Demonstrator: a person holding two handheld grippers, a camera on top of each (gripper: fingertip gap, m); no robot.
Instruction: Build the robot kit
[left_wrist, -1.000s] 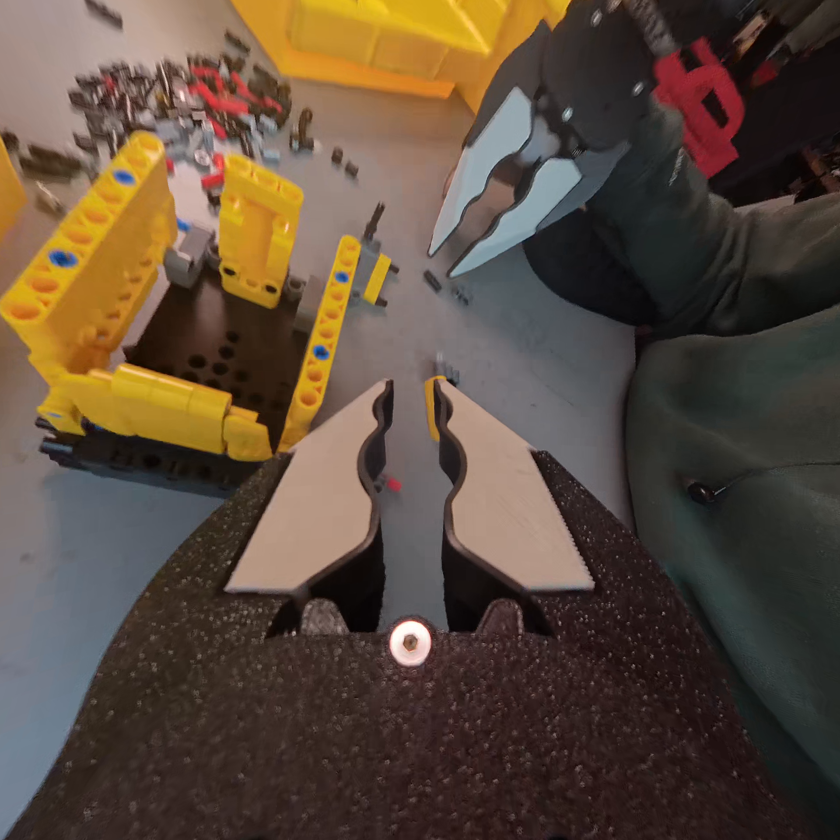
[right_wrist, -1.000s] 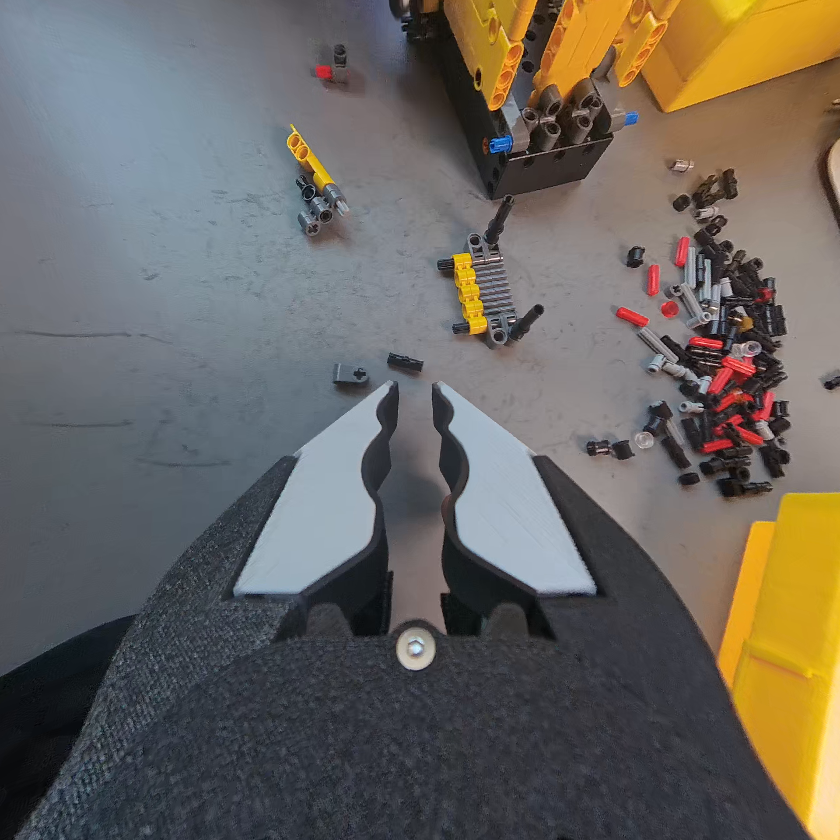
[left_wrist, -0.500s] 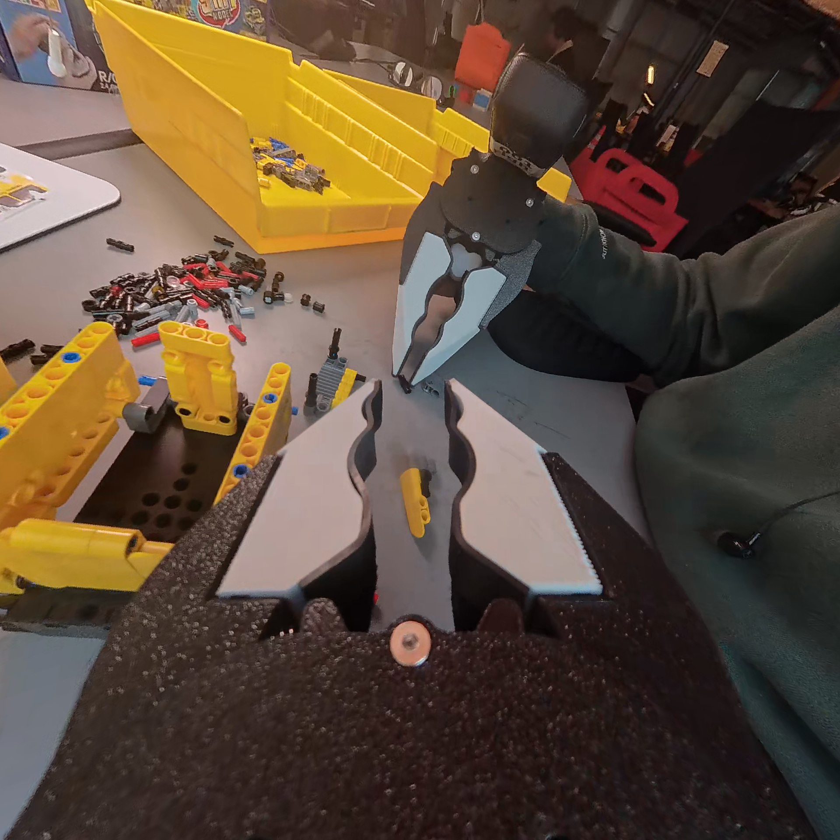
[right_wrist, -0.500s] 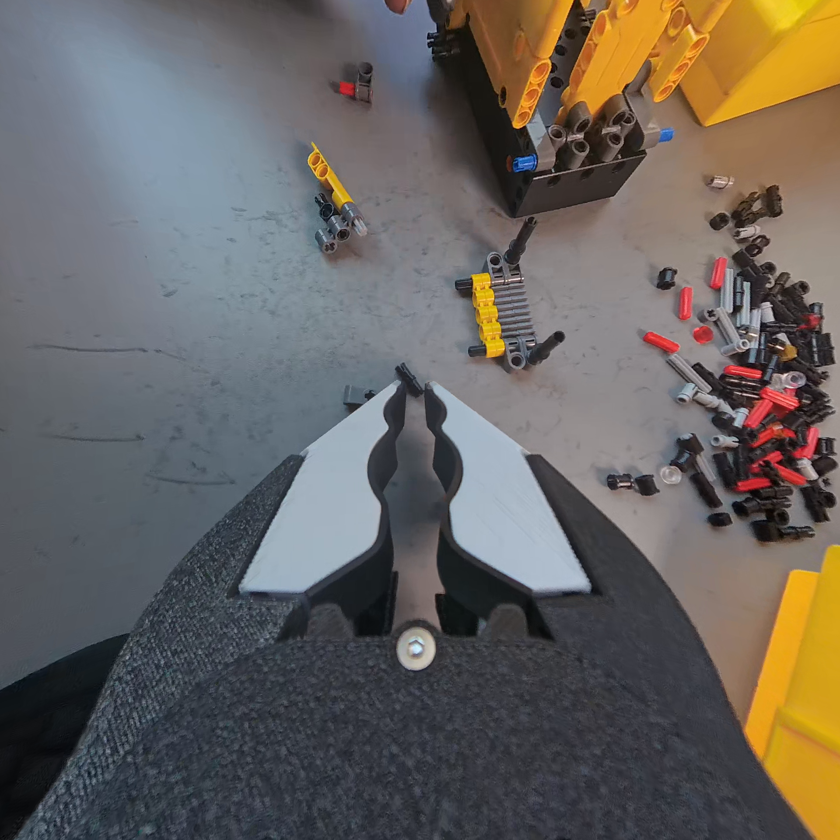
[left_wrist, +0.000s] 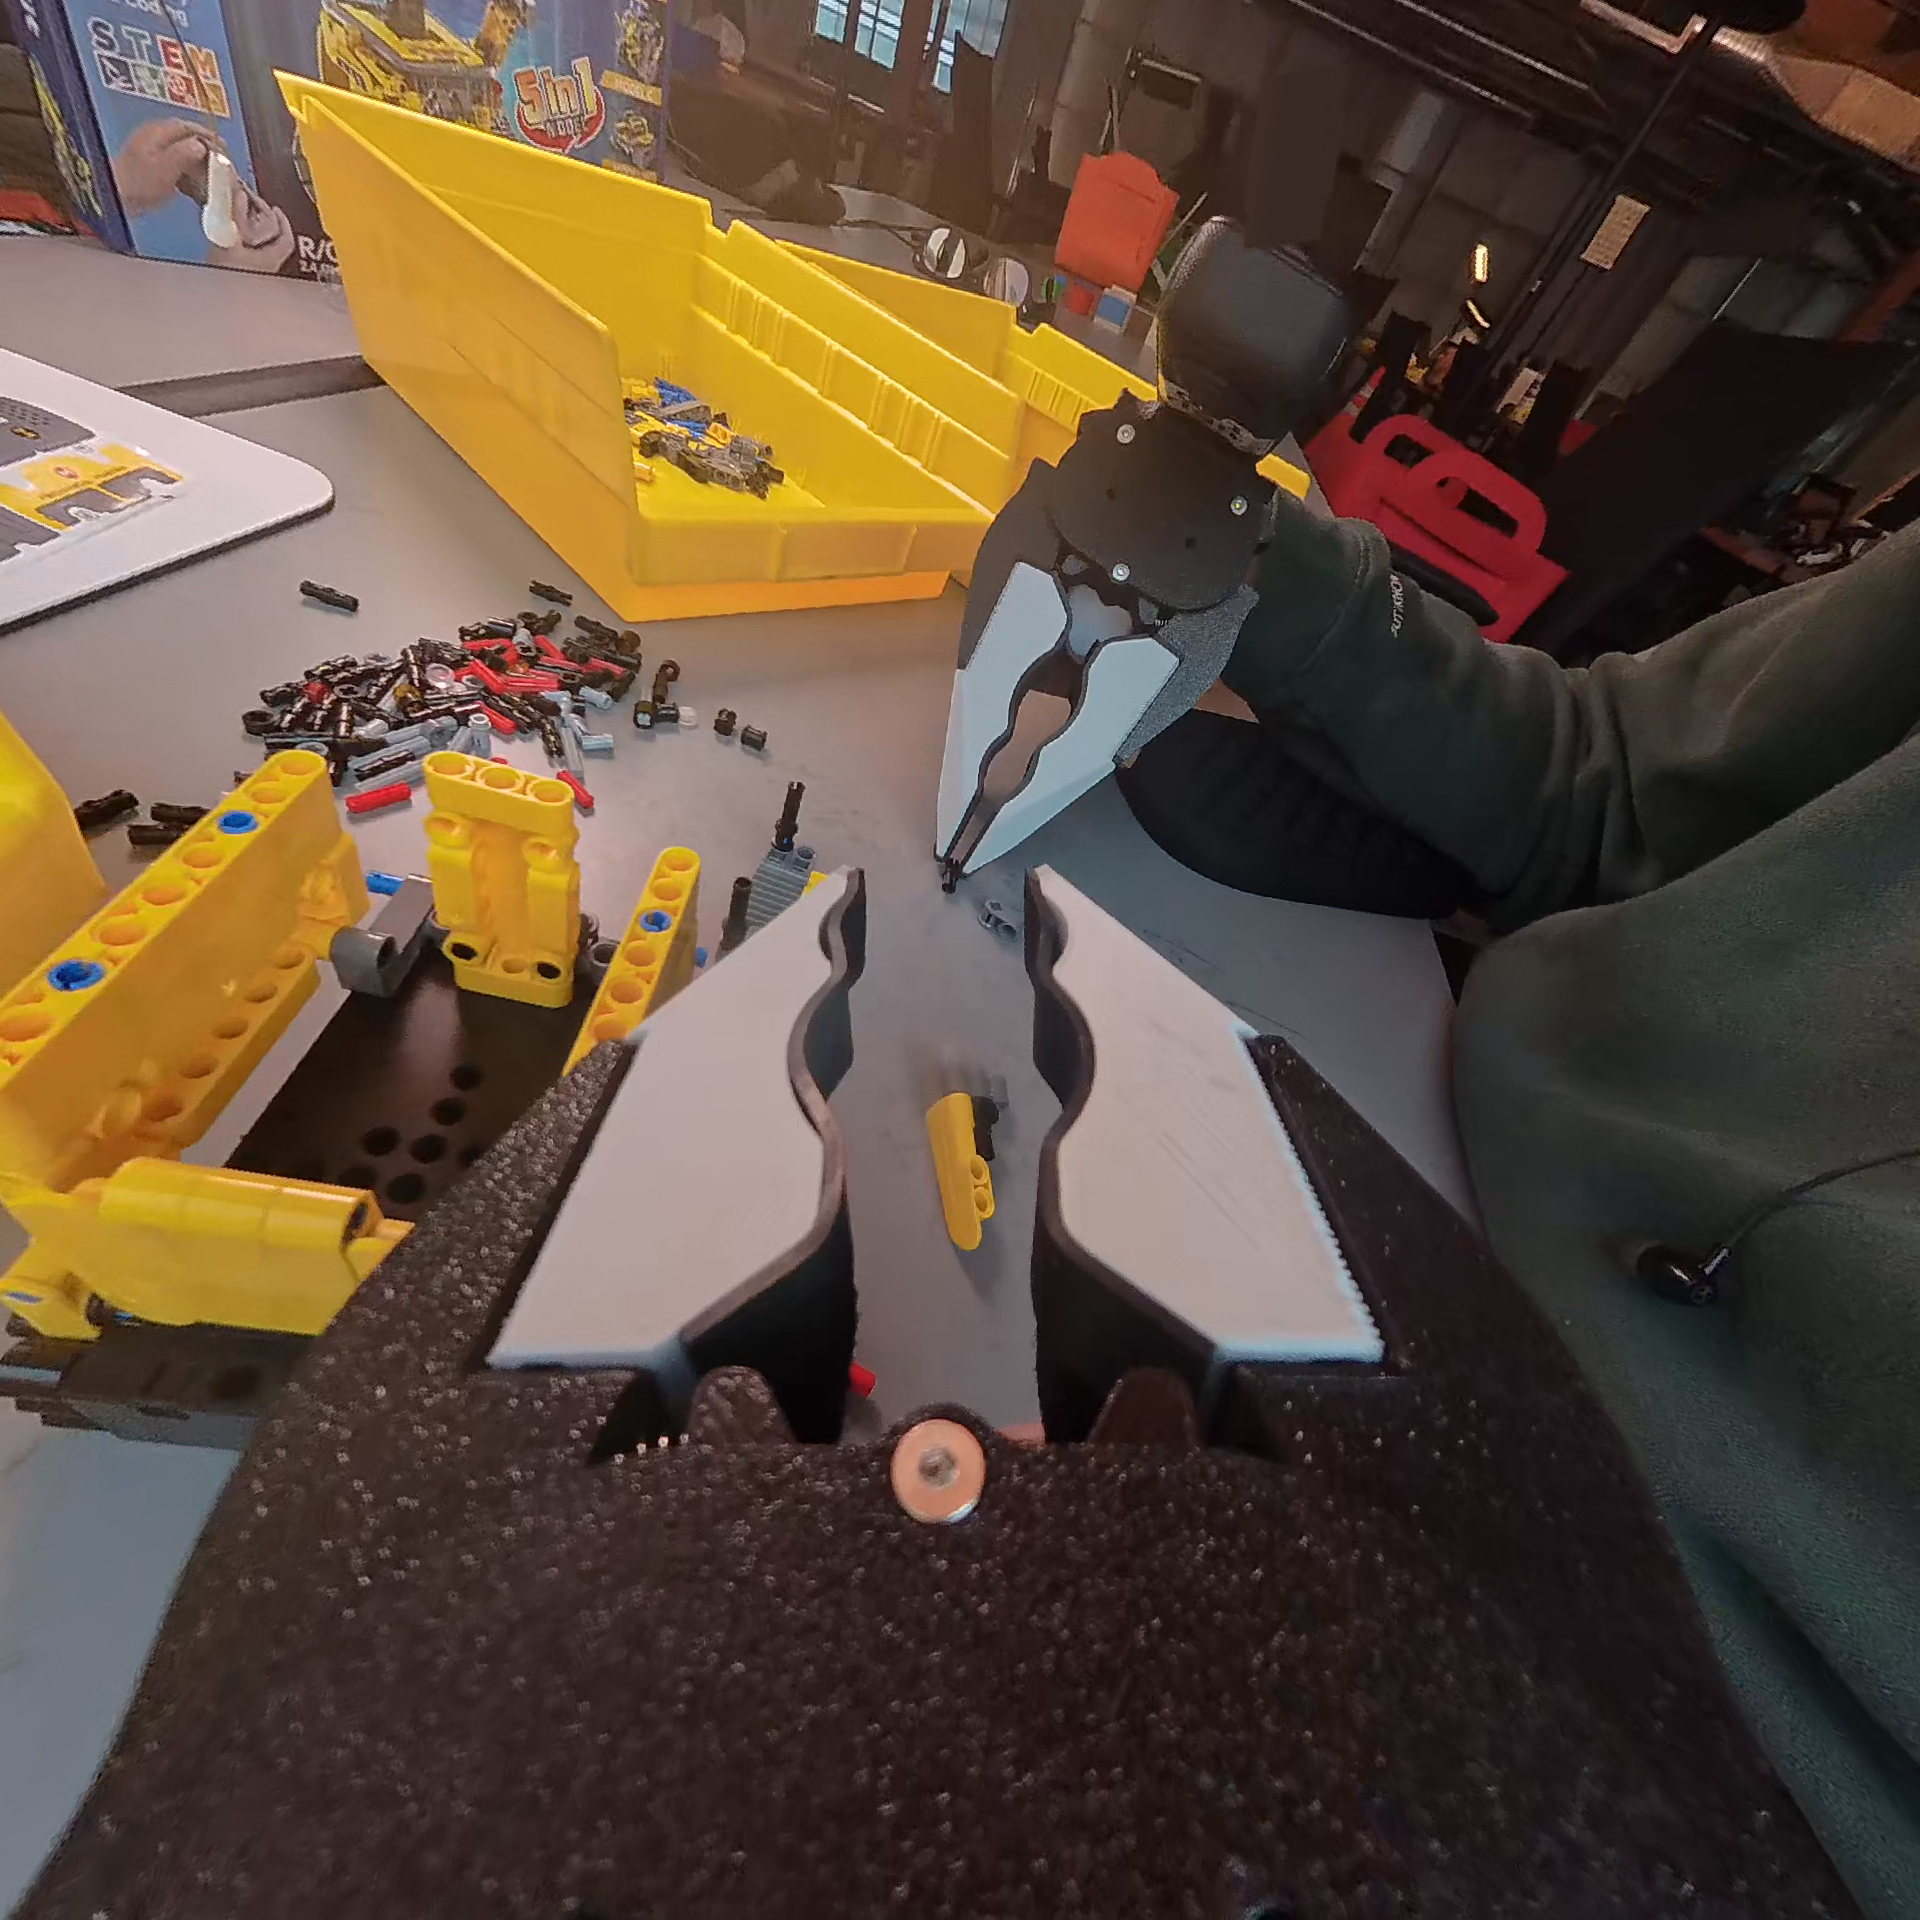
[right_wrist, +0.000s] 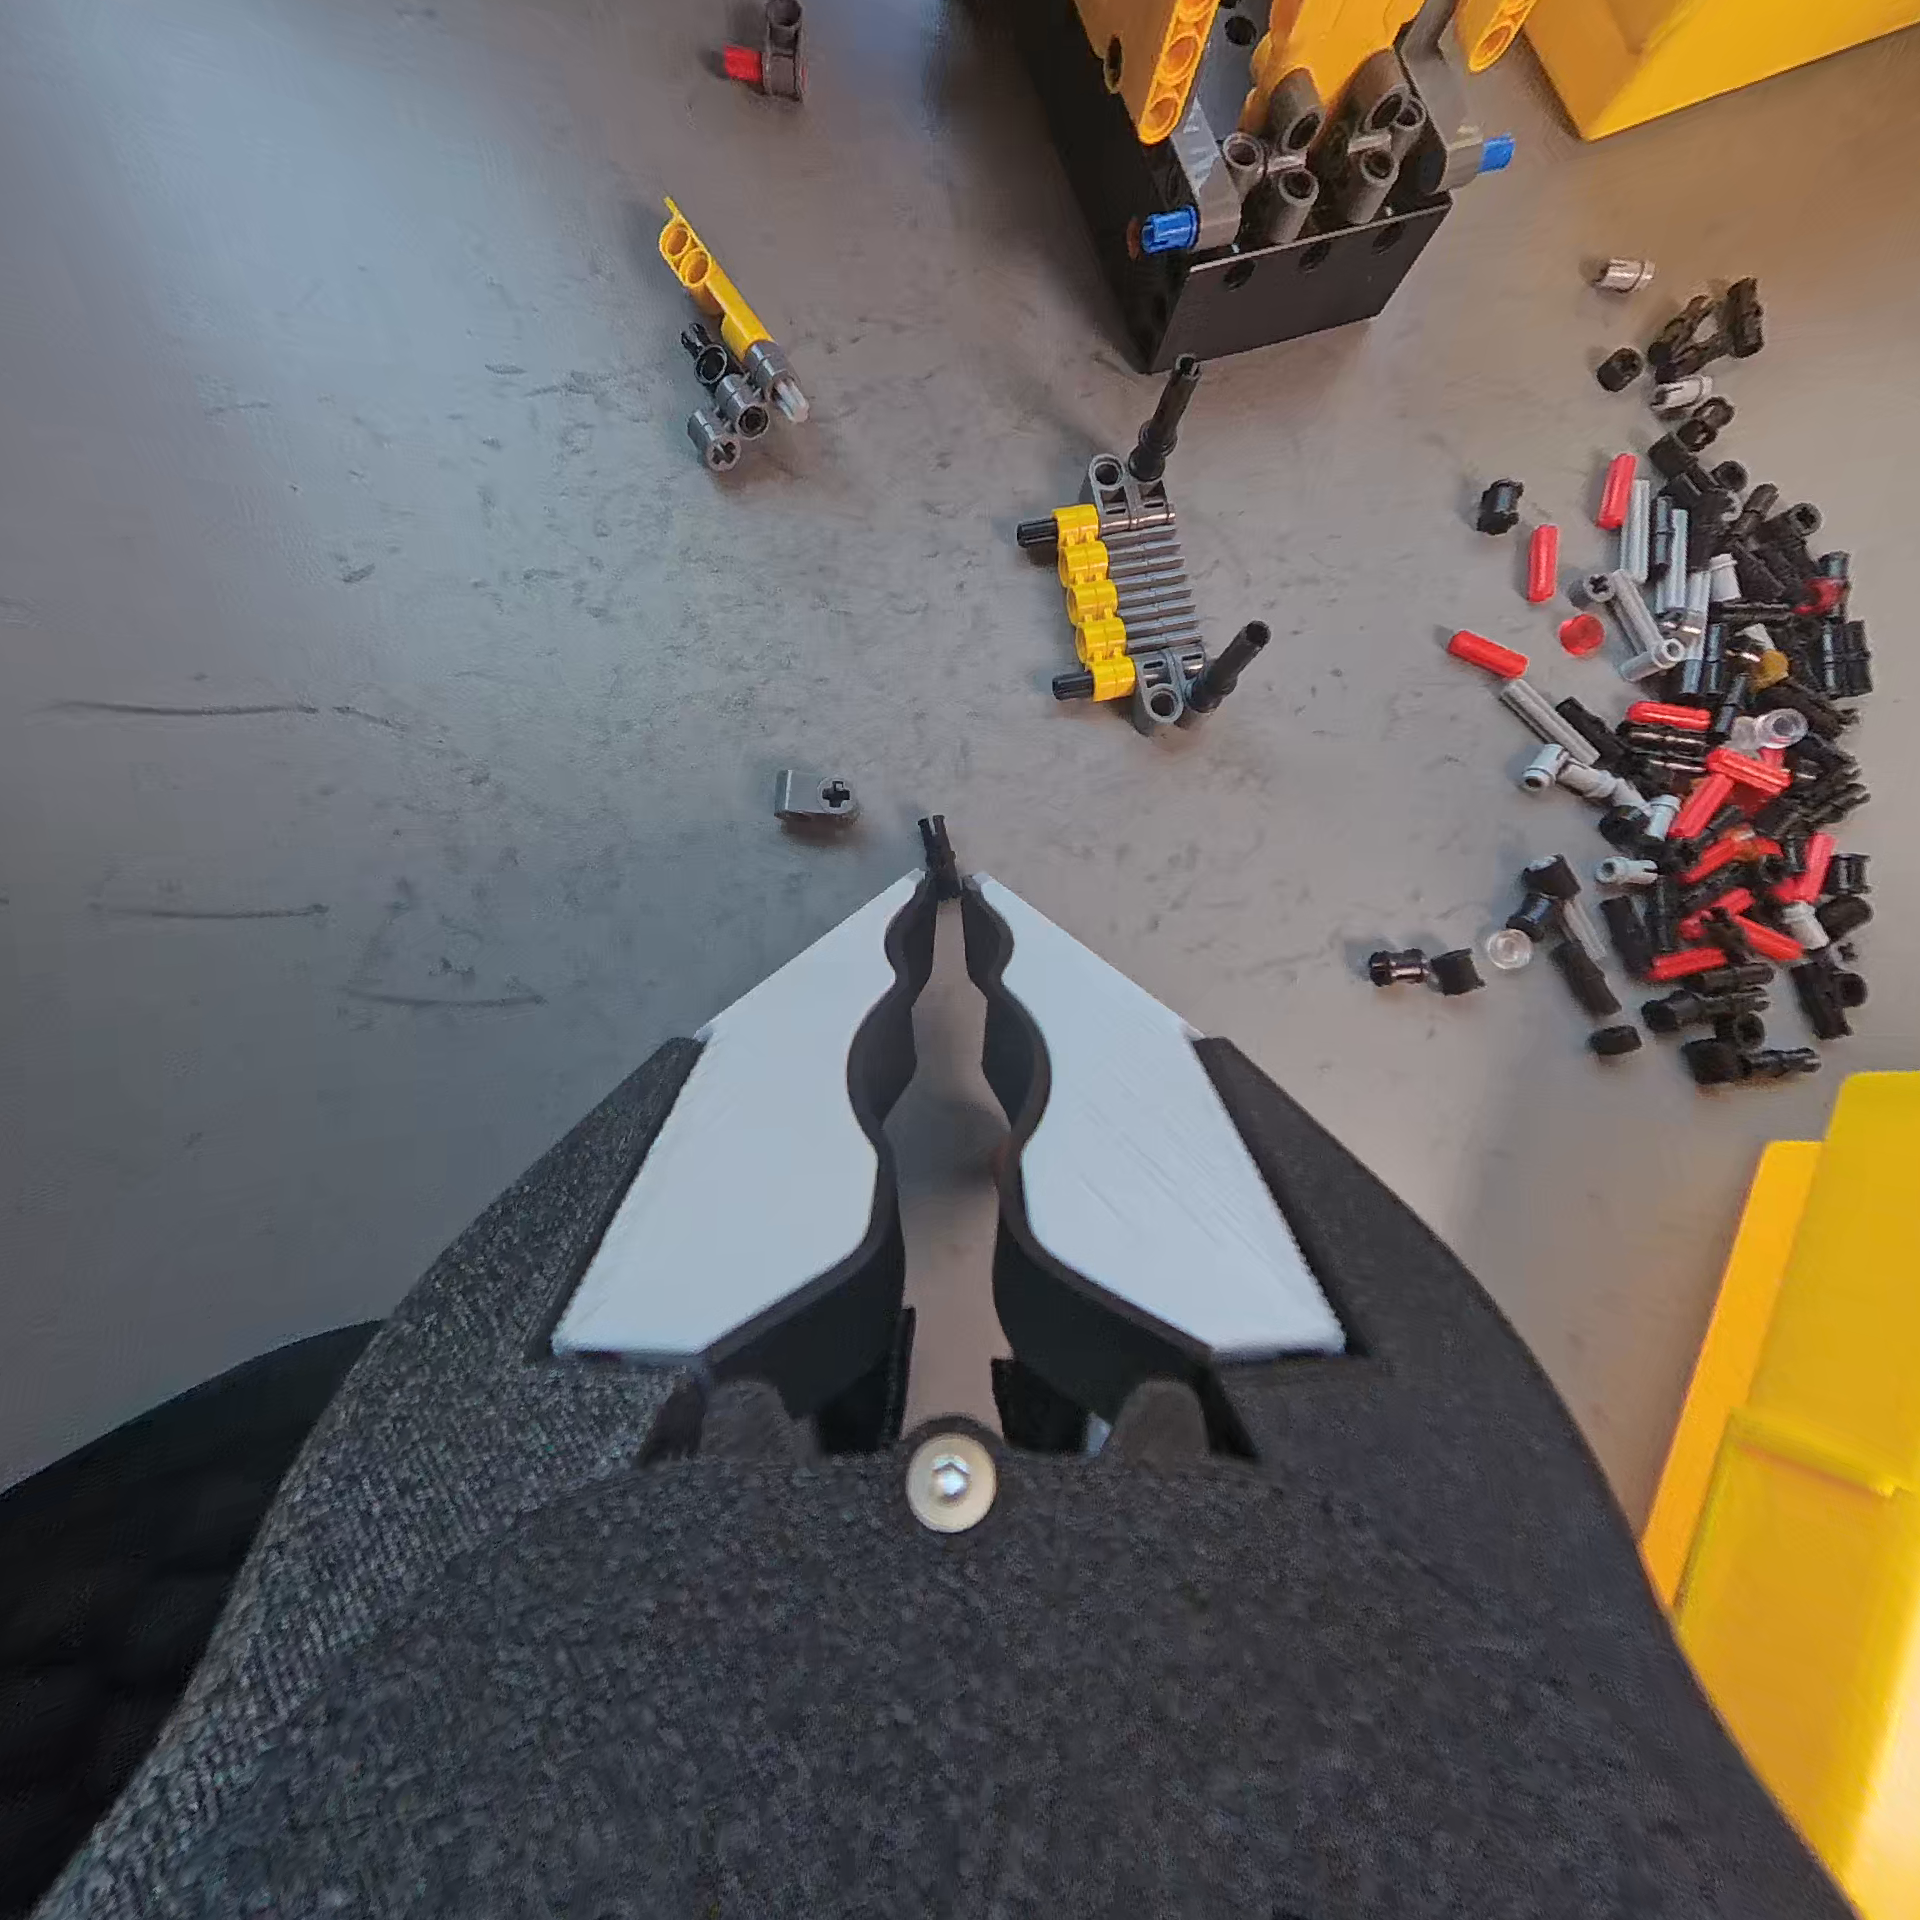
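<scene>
The right gripper (right_wrist: 943, 881) pinches a black pin (right_wrist: 938, 844) by one end, just above the grey surface (right_wrist: 416, 623). The left gripper (left_wrist: 940, 904) hangs open over a yellow beam (left_wrist: 958, 1169). So thin a hold could let the pin twist free.

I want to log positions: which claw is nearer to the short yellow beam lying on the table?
Left. The left claw hangs open over the short yellow beam; the right claw, shut on a black pin, is farther off.
</scene>
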